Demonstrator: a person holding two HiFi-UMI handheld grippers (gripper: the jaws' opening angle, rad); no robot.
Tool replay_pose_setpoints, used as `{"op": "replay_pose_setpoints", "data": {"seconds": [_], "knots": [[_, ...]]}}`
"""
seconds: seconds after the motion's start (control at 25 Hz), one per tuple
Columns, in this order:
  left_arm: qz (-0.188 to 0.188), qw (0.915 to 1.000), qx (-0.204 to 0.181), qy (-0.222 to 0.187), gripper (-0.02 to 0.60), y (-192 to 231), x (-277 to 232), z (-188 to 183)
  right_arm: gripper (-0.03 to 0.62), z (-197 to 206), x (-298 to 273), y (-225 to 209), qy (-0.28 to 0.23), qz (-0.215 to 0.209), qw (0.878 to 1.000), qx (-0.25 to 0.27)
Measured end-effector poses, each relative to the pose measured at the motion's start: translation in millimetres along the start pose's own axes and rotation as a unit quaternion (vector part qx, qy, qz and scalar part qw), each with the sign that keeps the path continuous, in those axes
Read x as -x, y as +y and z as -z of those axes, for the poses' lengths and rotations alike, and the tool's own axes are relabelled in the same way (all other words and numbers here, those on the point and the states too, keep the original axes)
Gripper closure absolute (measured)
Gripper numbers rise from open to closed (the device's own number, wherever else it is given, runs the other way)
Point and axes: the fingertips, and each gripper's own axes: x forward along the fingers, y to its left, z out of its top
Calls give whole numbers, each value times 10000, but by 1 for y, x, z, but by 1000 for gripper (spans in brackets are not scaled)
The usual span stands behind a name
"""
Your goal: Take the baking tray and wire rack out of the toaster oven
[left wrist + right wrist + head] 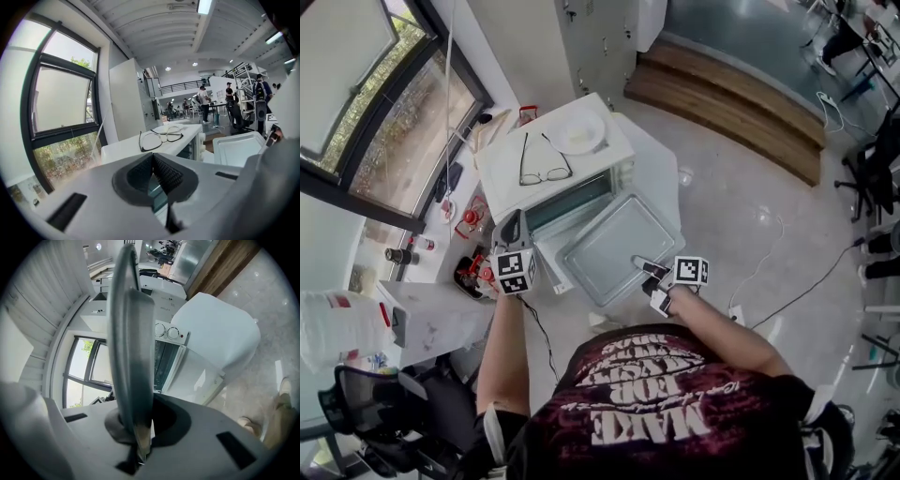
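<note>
The right tongs (651, 274) grip the near edge of the baking tray (614, 246), which is held just in front of the toaster oven (546, 155) opening. The left tongs (513, 227) are pressed together and empty, at the oven's left front corner. Glasses (546, 167) and a plate (578, 134) lie on the oven's top. The person's shirt (656, 412) reads "MAKE"; its other words are unclear.

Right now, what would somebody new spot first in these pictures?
The big grey tray stands out most: the right tongs grip its edge, and it sits out in front of the open white oven. Next come the glasses and a white plate lying on top of the oven.
</note>
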Motion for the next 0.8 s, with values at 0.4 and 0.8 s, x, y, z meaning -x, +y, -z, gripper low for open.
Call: {"op": "replay_pose_setpoints", "data": {"seconds": [0.4, 0.8], "knots": [[276, 9949, 963, -139, 575, -150, 36, -15, 586, -48, 80, -32, 213, 62, 9997, 128], [252, 9942, 1021, -242, 575, -228, 4, -62, 586, -113, 125, -52, 517, 100, 9982, 298]]}}
